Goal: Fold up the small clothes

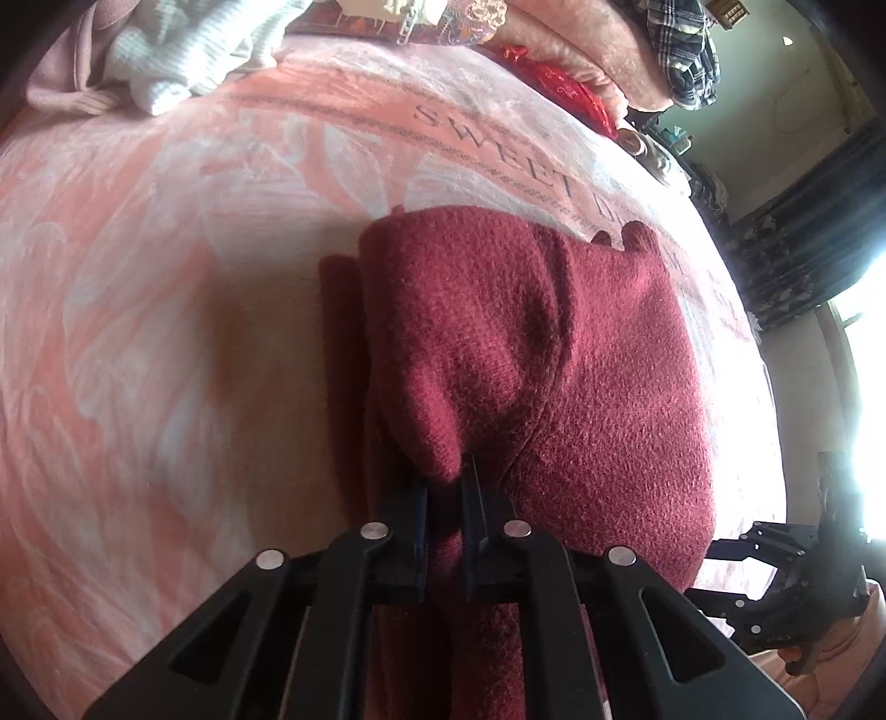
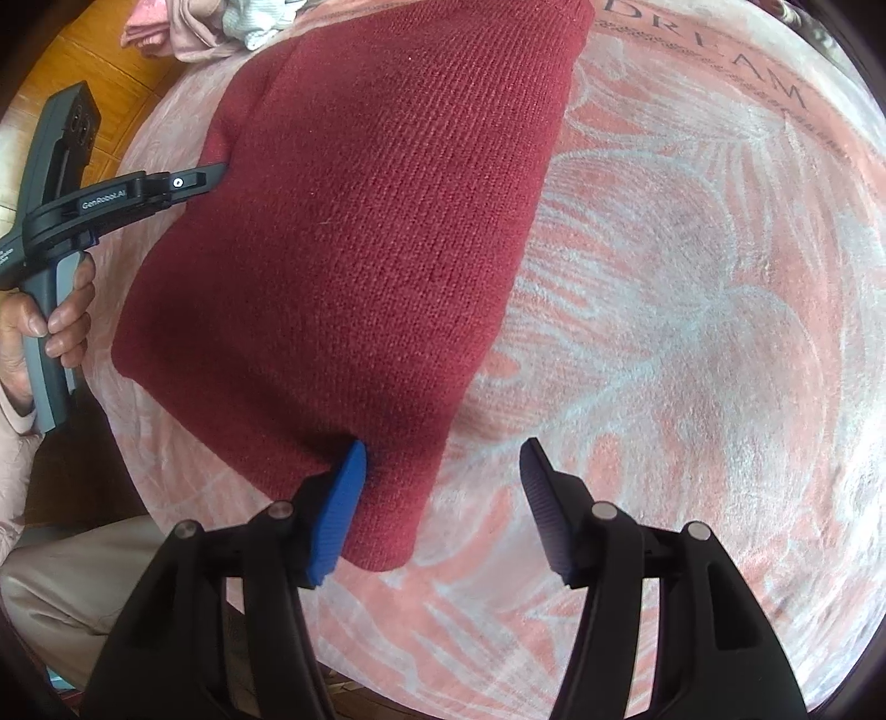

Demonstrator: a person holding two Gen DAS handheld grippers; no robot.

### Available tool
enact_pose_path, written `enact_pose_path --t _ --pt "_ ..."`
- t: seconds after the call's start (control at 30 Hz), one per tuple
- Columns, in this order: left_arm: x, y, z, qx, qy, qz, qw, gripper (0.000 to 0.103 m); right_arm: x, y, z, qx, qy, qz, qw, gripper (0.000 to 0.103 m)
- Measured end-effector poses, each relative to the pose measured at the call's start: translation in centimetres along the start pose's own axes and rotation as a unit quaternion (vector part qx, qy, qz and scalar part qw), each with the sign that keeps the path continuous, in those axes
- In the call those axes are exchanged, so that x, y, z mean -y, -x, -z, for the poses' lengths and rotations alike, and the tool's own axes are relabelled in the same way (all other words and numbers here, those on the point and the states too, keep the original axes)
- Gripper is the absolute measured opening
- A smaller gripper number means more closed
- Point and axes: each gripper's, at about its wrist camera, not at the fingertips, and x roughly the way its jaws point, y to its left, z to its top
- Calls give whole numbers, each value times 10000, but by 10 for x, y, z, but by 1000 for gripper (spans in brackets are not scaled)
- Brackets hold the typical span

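1. A dark red knitted garment [image 2: 354, 249], folded into a long panel, is lying on a pink and white leaf-patterned fleece blanket [image 2: 692, 332] printed with grey lettering.
2. In the left wrist view, the left gripper [image 1: 446, 493] is clenching a bunched fold of the dark red knitted garment [image 1: 531, 354] between its black fingers, at the near edge of the cloth.
3. The right wrist view is showing that same left gripper [image 2: 213, 174] from the side, reaching in at the garment's left edge, with a person's hand [image 2: 52, 321] wrapped around its grey handle.
4. The right gripper [image 2: 443, 498] is standing released, its blue-padded fingers [image 2: 338, 515] apart; the left pad is lying against the garment's near corner, the right one over bare blanket.
5. Only the left wrist view is showing a pile of pale pink and white clothes [image 1: 160, 61] at the far left and a plaid cloth [image 1: 686, 50] at the far right.
6. Only the right wrist view is showing wooden flooring [image 2: 111, 72] beyond the blanket's far left edge.
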Motion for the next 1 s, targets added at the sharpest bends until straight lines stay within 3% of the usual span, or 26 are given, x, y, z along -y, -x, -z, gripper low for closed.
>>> enact_pose_path --t 0.17,0.27,0.3,0.57,0.73,0.87,0.93,1.0 --pt "11 26 -1 79 39 -143 9999 20 -2 4 1 96 -33 -101 9999 56" --pt "24 38 -1 211 -14 -115 9997 53 -3 18 -2 328 -39 -91 9994 56" --pt "27 38 -2 221 -13 -130 9997 53 -2 22 -5 394 -59 -57 9992 56" --pt "22 11 -26 -3 242 -351 9991 55 24 32 -47 669 -836 -294 9938 58" --pt "15 -1 -41 -33 382 -195 9991 52 36 31 -83 716 -1003 -397 9916 59" --pt "17 -8 -44 -71 204 -266 9994 36 40 19 -102 601 -1040 -662 9905 65" --pt "14 -10 -44 -73 190 -321 9993 30 44 12 -107 517 -1102 -1005 9875 57" --pt "10 -9 -45 -37 268 -358 9990 22 42 11 -112 507 -993 -1080 9879 51"
